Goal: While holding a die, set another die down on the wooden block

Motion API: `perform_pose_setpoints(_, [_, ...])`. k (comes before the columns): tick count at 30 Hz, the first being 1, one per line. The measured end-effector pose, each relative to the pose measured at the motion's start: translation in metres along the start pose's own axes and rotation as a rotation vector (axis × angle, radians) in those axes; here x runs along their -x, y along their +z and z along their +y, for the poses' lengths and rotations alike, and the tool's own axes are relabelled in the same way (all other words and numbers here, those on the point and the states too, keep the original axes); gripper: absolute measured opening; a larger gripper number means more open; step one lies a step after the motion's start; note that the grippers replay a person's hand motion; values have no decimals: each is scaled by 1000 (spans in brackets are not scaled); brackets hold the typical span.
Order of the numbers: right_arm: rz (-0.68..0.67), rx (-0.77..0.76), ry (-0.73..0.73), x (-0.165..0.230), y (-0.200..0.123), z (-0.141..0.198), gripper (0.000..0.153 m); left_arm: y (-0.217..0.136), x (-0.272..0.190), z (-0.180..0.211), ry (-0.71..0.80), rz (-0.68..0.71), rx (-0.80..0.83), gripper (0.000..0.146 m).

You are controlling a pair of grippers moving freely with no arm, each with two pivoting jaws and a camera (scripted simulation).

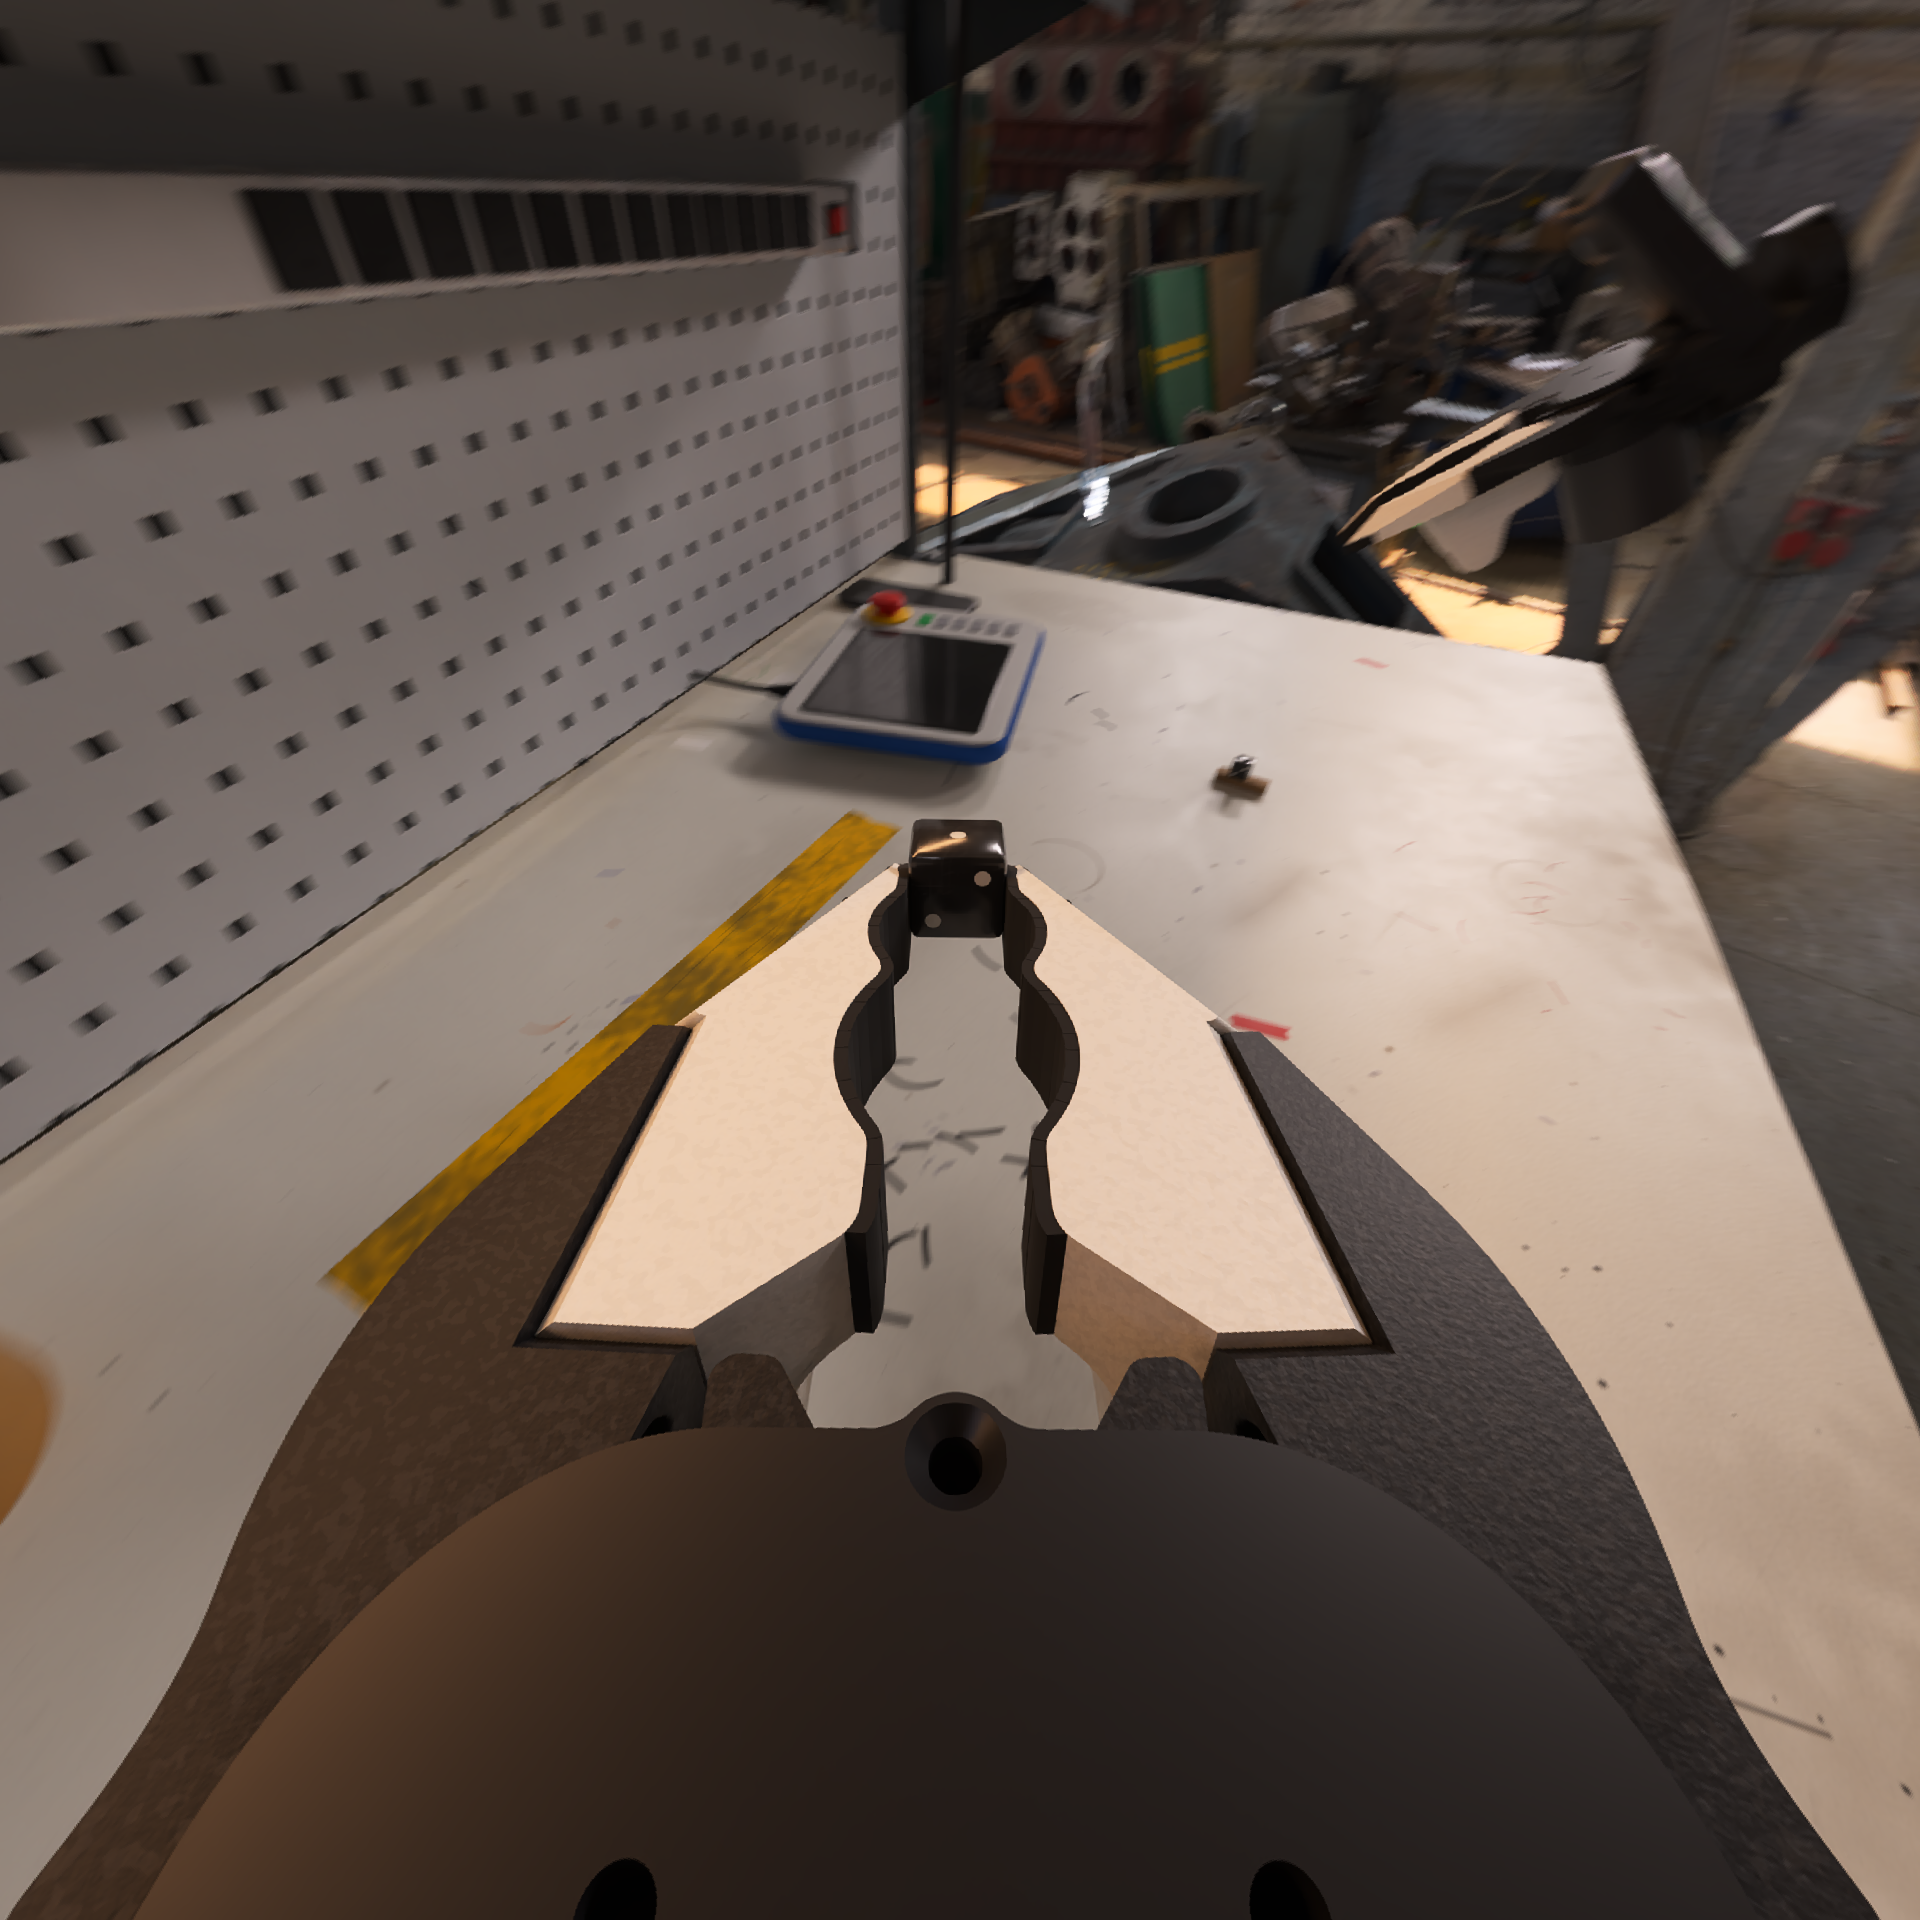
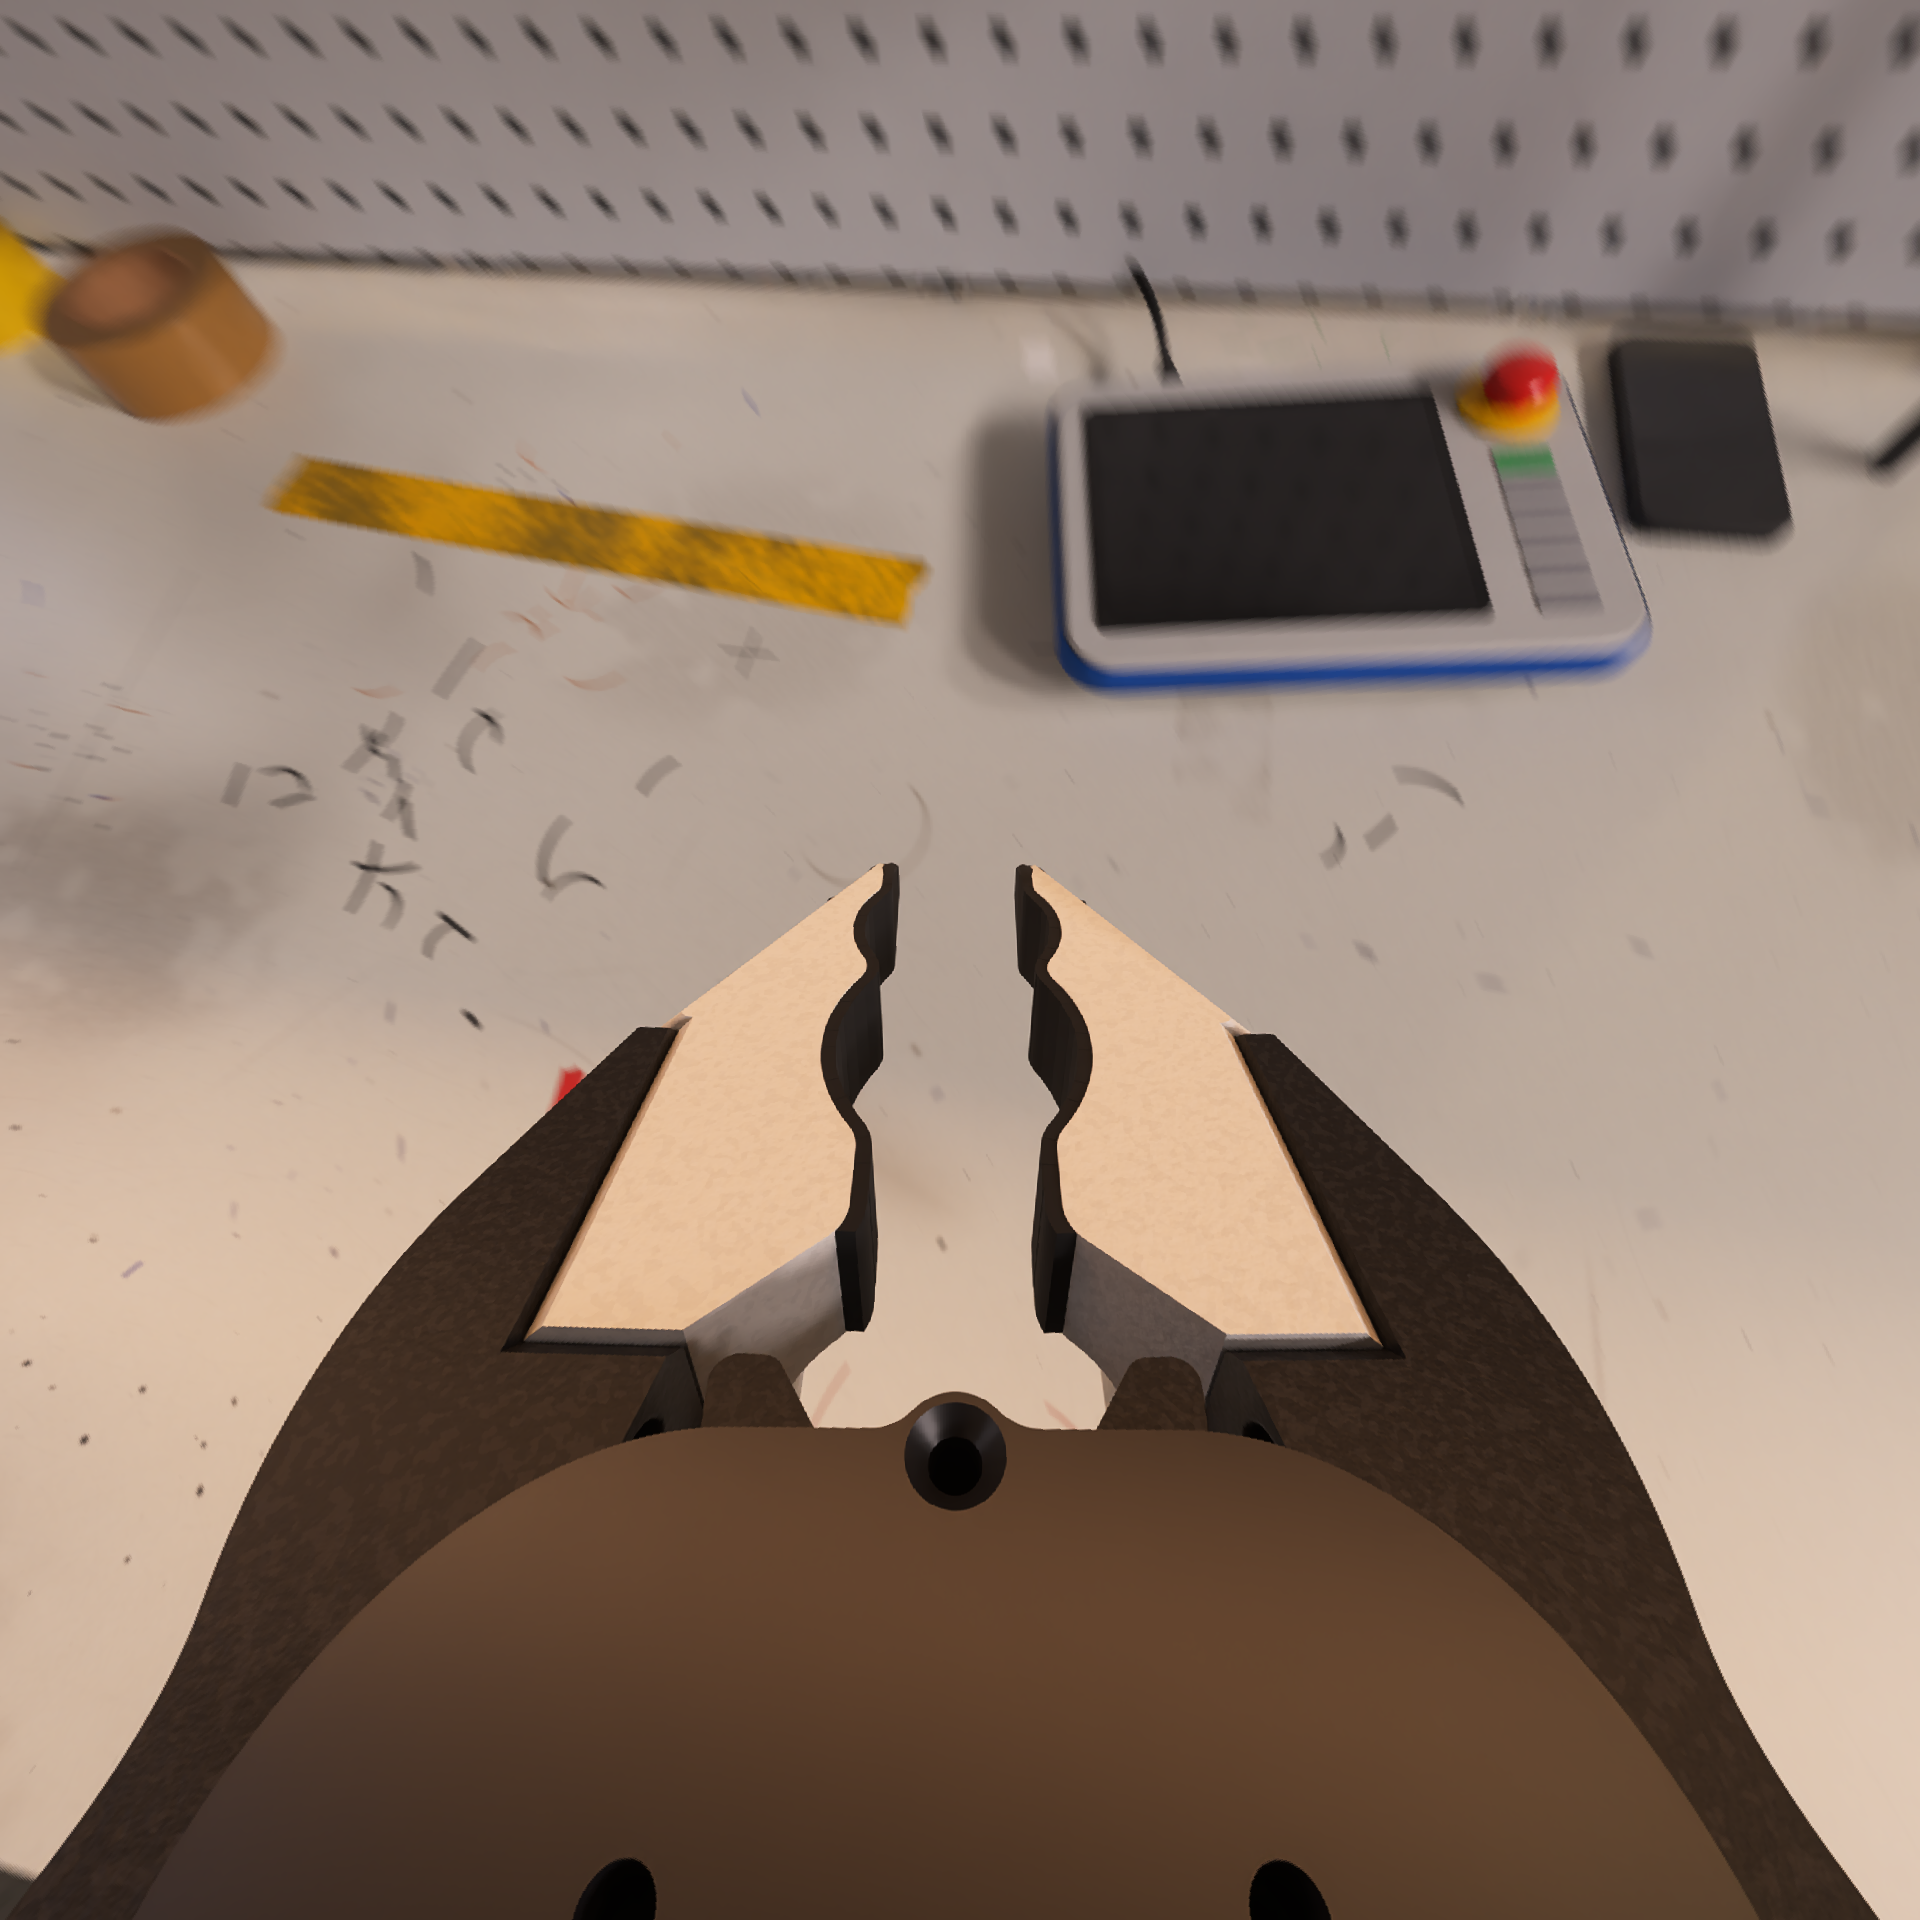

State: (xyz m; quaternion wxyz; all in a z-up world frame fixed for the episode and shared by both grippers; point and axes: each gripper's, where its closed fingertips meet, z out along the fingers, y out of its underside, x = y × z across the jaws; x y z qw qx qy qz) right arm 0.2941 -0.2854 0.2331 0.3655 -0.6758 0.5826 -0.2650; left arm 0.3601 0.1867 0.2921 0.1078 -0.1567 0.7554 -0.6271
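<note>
Two grippers work over a scuffed white workbench [image 1: 1403, 1039] backed by a grey pegboard [image 1: 416, 520], with the job apparently in its closing stage. The right gripper [image 2: 956, 883] hangs with its fingers parted and nothing between them, tilted down at the benchtop. The left gripper [image 1: 956, 883] pinches a black die [image 1: 956, 878] with white pips at its very fingertips, above the bench.

Far beyond the held die, to its right, a small dark second die [image 1: 1240, 767] sits on a flat brown wooden block [image 1: 1242, 785] (too small to read how squarely it rests). Judged from that, the placing looks done; the next move calls for the right gripper to clear off while the left keeps its grip.

The teach pendant [image 2: 1340, 530], grey with a blue rim, dark screen and red stop button, lies left of the block near the pegboard. A strip of worn yellow tape [image 2: 592, 540] runs left of the pendant, and a blurred roll of brown tape [image 2: 156, 322] lies beyond that. Both grippers pair rough dark shells with smooth cream finger faces and wavy black pads [image 2: 868, 1039].
</note>
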Motion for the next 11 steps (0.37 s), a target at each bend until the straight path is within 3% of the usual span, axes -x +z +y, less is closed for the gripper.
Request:
perform_pose_setpoints(5, [-131, -225, -134, 64, 0, -33, 22, -75, 50, 13, -3, -249, 108, 16])
perform_pose_setpoints(9, [-207, -265, -218, 107, 9, -38, 20, -152, 114, 41, -11, -515, 331, 16])
perform_pose_setpoints(11, [-240, -263, -250, 123, 16, -37, 20, -178, 136, 63, -8, -554, 490, 16])
